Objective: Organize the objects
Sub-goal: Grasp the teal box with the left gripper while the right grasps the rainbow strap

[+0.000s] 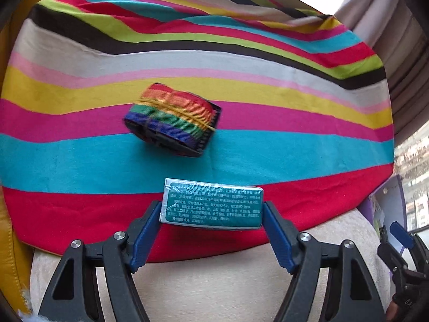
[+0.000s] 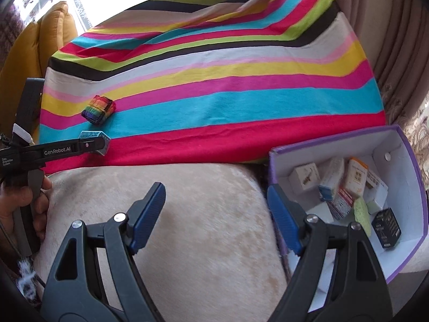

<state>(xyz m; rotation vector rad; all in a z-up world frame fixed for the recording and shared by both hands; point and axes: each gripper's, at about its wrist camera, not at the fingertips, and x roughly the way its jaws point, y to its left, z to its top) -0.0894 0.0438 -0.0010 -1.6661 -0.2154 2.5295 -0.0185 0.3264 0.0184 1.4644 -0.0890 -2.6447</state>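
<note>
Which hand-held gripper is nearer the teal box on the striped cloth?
Left. The left hand-held gripper has the teal box between its fingers, pads at both ends. The right hand-held gripper hangs open over the beige cushion beside the purple box, well away.

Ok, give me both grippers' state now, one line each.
Left gripper: closed on the teal box, pads on its two ends.
Right gripper: open, holding nothing.
</note>
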